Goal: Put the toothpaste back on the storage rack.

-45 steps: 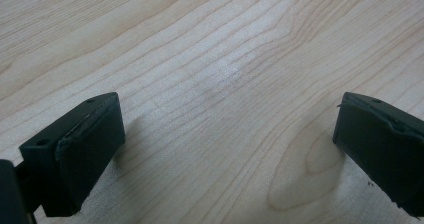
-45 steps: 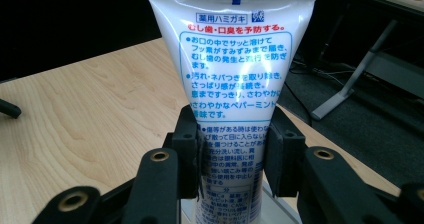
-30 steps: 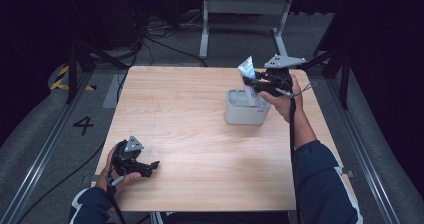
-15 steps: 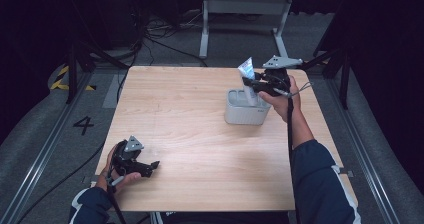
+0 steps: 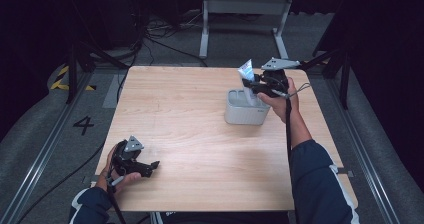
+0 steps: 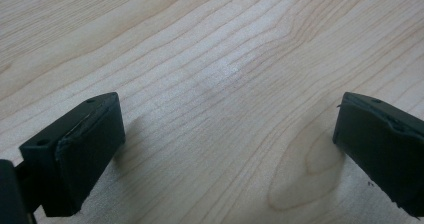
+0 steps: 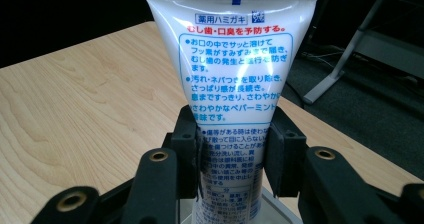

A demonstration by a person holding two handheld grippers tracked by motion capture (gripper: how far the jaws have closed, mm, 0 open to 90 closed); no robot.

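Note:
A white toothpaste tube (image 7: 235, 69) with blue and red print stands upright between the jaws of my right gripper (image 7: 232, 156), which is shut on it. In the high view that tube (image 5: 246, 71) is held by the right gripper (image 5: 251, 84) just above a grey rectangular holder (image 5: 244, 115) at the table's far right. The holder's rim (image 7: 285, 211) shows below the tube. My left gripper (image 5: 150, 168) rests low at the table's near left corner, open. Its two pads (image 6: 85, 149) stand wide apart over bare wood.
The light wooden table (image 5: 195, 134) has open surface between the two grippers. Dark floor with cables and a metal stand (image 5: 240, 6) lies beyond the far edge. A floor marking "4" (image 5: 83, 125) is left of the table.

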